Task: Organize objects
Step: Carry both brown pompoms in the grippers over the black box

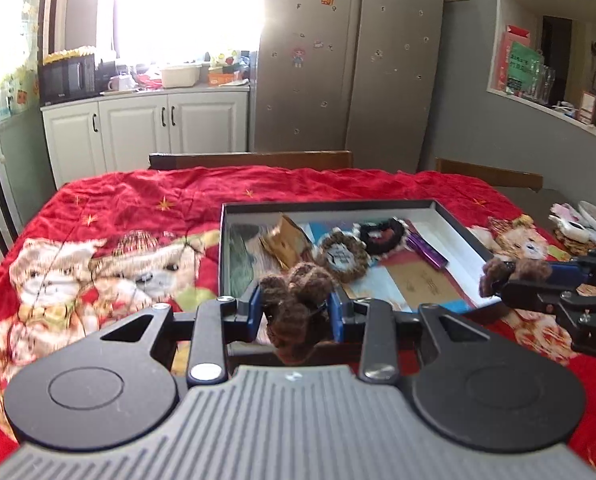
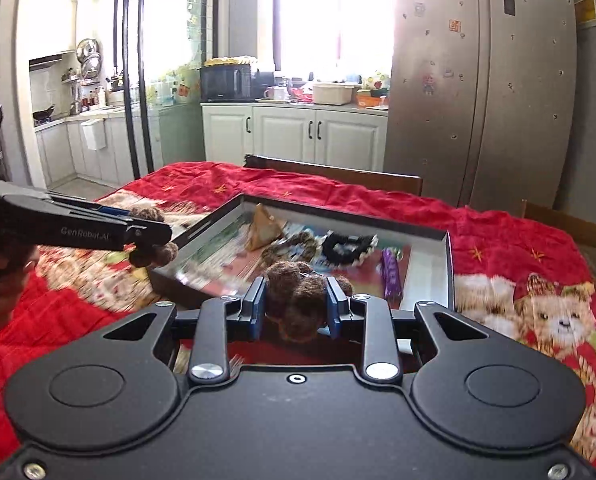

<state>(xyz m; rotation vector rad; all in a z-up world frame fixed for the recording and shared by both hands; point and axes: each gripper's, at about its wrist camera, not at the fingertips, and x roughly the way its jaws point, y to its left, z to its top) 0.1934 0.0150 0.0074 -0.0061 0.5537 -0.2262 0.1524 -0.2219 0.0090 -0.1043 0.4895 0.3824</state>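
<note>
Fingers (image 1: 276,308) of both grippers — left and right (image 2: 298,304) — each clamp a brown fuzzy toy (image 1: 296,300), angled down over the tray (image 1: 453,220).

Tray (image 2: 449,256) contents (image 2: 298,240) smeared by blur, unidentifiable.

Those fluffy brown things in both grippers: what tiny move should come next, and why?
Probably carry both forward over the tray and lower them. Each gripper, left and right, is clamped on a brown fuzzy piece, near the tray's front edge, where similar fuzzy things already lie.
</note>
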